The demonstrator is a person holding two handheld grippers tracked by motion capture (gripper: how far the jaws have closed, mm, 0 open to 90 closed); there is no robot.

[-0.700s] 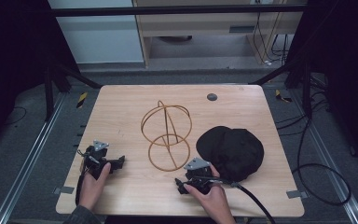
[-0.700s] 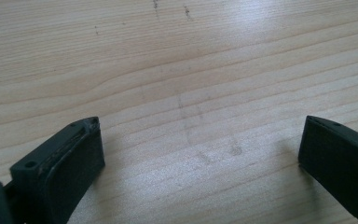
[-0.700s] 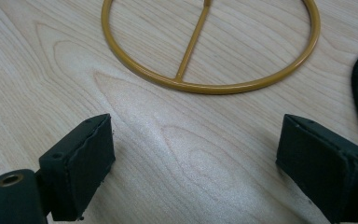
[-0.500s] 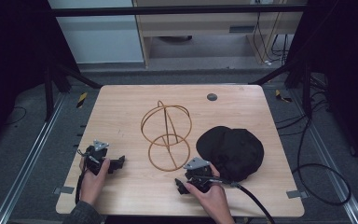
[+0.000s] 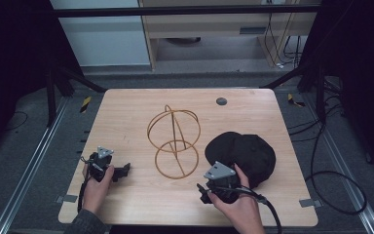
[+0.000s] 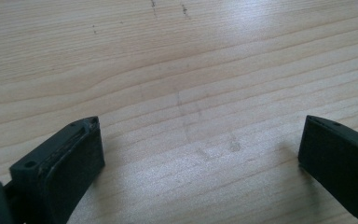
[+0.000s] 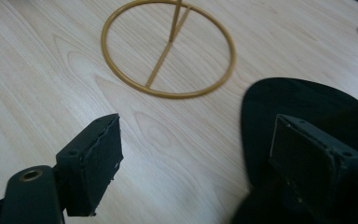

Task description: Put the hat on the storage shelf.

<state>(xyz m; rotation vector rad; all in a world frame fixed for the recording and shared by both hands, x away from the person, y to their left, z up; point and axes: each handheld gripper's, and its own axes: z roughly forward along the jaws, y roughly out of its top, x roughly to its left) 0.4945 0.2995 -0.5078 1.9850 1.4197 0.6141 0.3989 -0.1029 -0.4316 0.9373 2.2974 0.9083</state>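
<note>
I hold both claws agape over the worktop [image 5: 126,112]: left claw [image 5: 119,171] on bare wood, right claw [image 5: 205,191] beside the black cap [image 5: 248,151], near the wire stand [image 5: 174,141].

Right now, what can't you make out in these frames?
- Black cap: near edge hidden by the right gripper and hand, high view; cut off by the frame in the right gripper view.
- Gold wire stand: top cropped, right gripper view.
- Grey disc: too small to identify.
</note>
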